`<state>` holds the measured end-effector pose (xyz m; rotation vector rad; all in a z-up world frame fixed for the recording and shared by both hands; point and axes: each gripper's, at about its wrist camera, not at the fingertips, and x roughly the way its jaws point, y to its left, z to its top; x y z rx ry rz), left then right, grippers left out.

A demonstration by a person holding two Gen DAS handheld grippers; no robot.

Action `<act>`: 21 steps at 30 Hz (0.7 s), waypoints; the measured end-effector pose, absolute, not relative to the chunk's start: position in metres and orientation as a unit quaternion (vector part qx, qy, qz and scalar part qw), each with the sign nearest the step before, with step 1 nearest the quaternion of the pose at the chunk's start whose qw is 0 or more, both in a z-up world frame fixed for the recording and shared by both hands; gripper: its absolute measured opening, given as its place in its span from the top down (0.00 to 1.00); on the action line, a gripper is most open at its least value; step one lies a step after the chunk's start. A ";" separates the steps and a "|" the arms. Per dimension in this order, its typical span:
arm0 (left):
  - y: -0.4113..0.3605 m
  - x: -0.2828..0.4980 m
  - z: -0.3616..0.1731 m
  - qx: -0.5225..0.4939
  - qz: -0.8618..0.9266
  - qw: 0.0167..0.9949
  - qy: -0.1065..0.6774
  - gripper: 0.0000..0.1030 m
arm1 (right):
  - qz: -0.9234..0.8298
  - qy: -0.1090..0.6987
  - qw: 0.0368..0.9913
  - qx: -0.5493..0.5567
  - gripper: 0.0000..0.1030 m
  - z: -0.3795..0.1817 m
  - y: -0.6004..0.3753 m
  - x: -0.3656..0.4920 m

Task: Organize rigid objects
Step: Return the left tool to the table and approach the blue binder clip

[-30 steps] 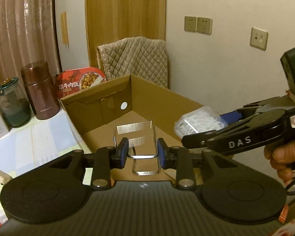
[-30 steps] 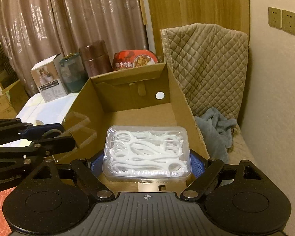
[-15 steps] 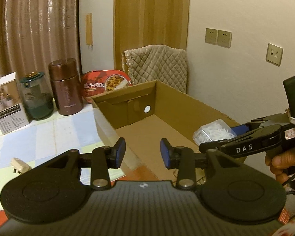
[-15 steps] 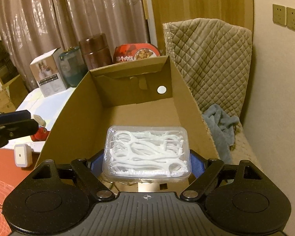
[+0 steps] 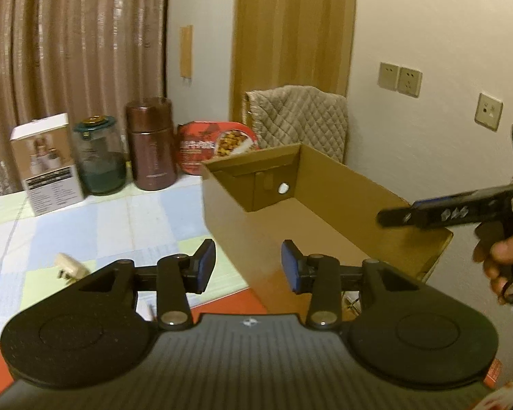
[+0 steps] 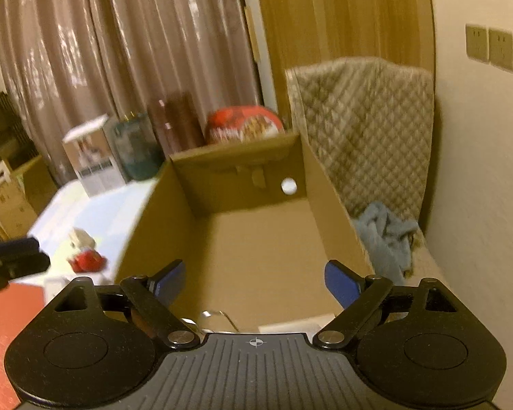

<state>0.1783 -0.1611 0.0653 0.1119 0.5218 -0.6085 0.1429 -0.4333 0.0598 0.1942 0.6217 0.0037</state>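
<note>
Checked tablecloth under cardboard box

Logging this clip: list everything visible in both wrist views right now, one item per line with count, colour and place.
Open cardboard box: one, brown, on the table's right side, before both tongs.
White carton: one, far left of the back row.
Glass jar with green lid: one, beside the carton.
Brown metal canister: one, right of the jar.
Red meal tray: one, propped behind the box.
Cream plug adapter: one, on the checked tablecloth.
Small red item: one, left of the box, too blurred to identify.
Quilted beige cover: one, over a seat behind the box.
Blue cloth: one, crumpled on that seat.
Left tongs: black, blue pads, open, empty.
Right tongs: same, wide open over the box.
</note>
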 end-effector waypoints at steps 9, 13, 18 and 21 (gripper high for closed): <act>-0.082 0.146 0.091 0.048 -0.251 0.934 0.251 0.51 | 0.053 0.251 0.963 0.088 0.14 0.117 -0.362 0.093; -0.039 0.128 0.091 0.050 -0.216 0.941 0.257 0.49 | 0.081 0.243 0.962 0.096 0.14 0.120 -0.326 0.074; 0.005 0.106 0.078 0.044 -0.181 0.945 0.270 0.47 | 0.104 0.248 0.959 0.094 0.13 0.105 -0.285 0.059; 0.025 0.095 0.065 0.039 -0.170 0.944 0.281 0.46 | 0.112 0.266 0.952 0.104 0.13 0.088 -0.269 0.058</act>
